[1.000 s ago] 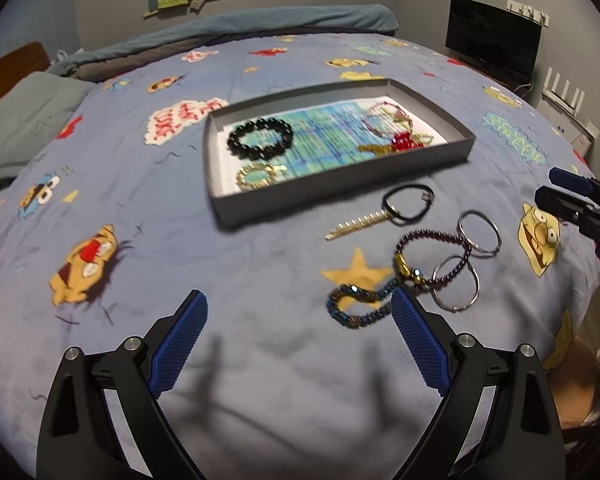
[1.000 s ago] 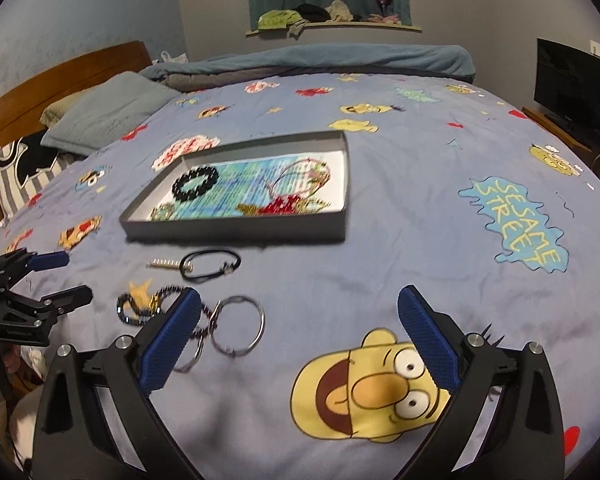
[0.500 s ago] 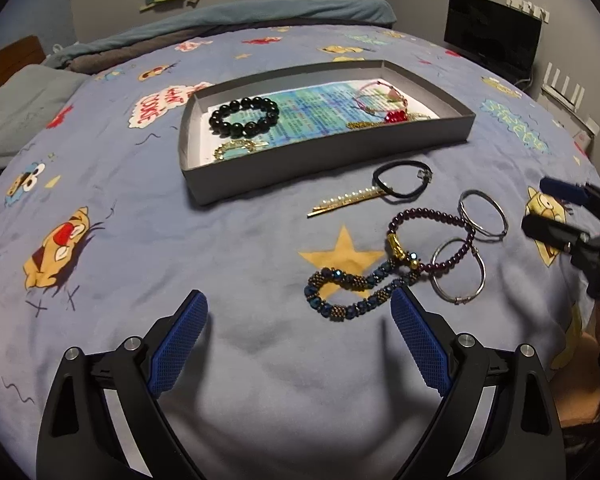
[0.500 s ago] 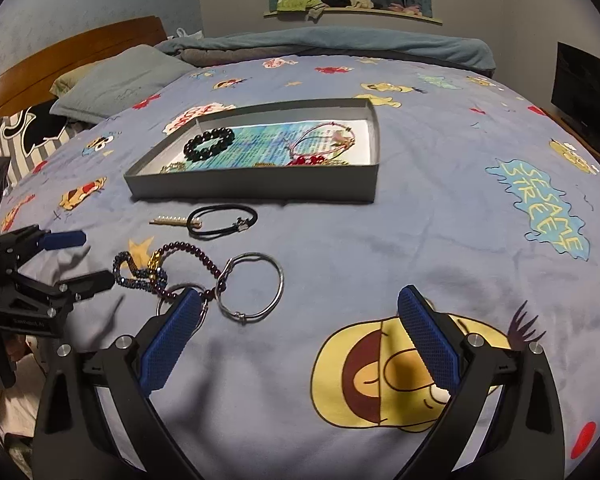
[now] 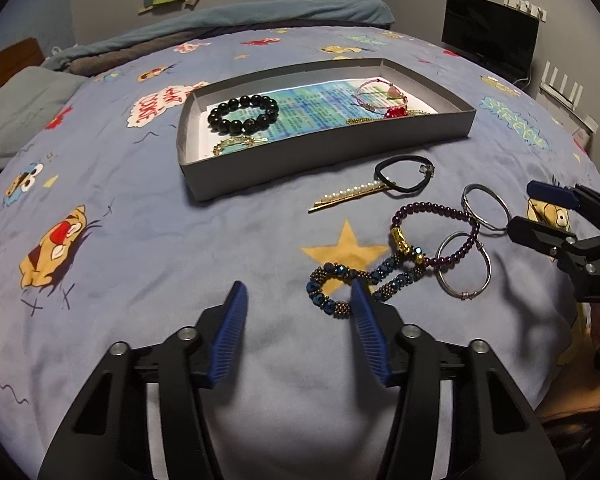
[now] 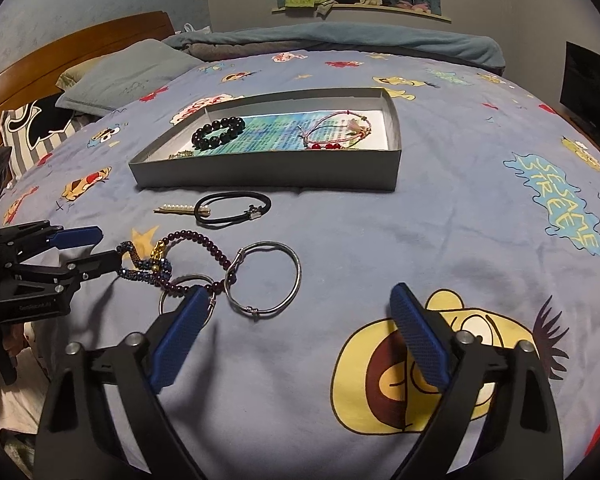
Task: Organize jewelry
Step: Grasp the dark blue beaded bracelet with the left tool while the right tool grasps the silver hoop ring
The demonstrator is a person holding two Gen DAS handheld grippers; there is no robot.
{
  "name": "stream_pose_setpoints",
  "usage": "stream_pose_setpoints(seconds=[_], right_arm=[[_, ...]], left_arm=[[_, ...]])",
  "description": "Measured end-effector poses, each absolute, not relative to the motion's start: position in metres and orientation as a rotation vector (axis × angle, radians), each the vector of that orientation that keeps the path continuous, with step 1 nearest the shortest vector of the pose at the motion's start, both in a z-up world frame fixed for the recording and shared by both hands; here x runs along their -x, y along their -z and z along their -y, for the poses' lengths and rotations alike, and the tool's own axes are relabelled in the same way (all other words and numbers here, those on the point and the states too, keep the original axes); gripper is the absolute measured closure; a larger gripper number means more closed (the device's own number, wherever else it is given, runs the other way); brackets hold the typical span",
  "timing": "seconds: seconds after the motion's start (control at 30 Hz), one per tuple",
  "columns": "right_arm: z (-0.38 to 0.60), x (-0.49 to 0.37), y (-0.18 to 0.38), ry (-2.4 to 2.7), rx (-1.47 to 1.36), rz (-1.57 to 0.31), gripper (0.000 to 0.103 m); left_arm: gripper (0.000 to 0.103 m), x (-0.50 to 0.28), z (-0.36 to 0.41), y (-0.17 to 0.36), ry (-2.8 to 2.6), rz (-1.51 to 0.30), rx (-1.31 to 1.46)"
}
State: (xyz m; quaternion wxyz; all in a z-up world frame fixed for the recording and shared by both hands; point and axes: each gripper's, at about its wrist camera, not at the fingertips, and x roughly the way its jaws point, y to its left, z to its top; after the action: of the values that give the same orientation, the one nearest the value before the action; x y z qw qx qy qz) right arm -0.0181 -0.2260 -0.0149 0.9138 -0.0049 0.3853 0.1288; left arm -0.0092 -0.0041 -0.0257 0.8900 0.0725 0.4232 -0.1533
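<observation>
Loose jewelry lies on the bedspread in front of a grey tray (image 5: 328, 152) that holds a black bead bracelet (image 5: 242, 114) and a pink cord bracelet (image 5: 380, 98). My left gripper (image 5: 299, 292) is closing with nothing pressed between its pads. The blue bead bracelet (image 5: 328, 300) lies at its right fingertip, tangled with a purple bead bracelet (image 5: 436, 210). My right gripper (image 6: 298, 292) is closing slightly over a large silver bangle (image 6: 299, 270), without touching it. A smaller silver ring (image 6: 182, 280) is half hidden behind its left finger.
A black hair tie (image 6: 232, 210) and a pearl hair clip (image 6: 180, 208) lie between the tray and the beads. Pillows (image 6: 128, 76) and a wooden headboard (image 6: 80, 40) are at the far left. A dark screen (image 5: 488, 32) stands beyond the bed at the right.
The left jaws have narrowed by about half while the hand stayed put. The right gripper sank closer to the silver bangles and its jaws drew in a little.
</observation>
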Motion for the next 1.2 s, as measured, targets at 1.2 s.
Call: stream_pose_setpoints(seconds=[1.2], right_arm=[[0.199, 0.001, 0.023, -0.328, 0.079, -0.786, 0.05]], left_arm=[[0.079, 0.003, 0.025, 0.046, 0.378, -0.881, -0.279]])
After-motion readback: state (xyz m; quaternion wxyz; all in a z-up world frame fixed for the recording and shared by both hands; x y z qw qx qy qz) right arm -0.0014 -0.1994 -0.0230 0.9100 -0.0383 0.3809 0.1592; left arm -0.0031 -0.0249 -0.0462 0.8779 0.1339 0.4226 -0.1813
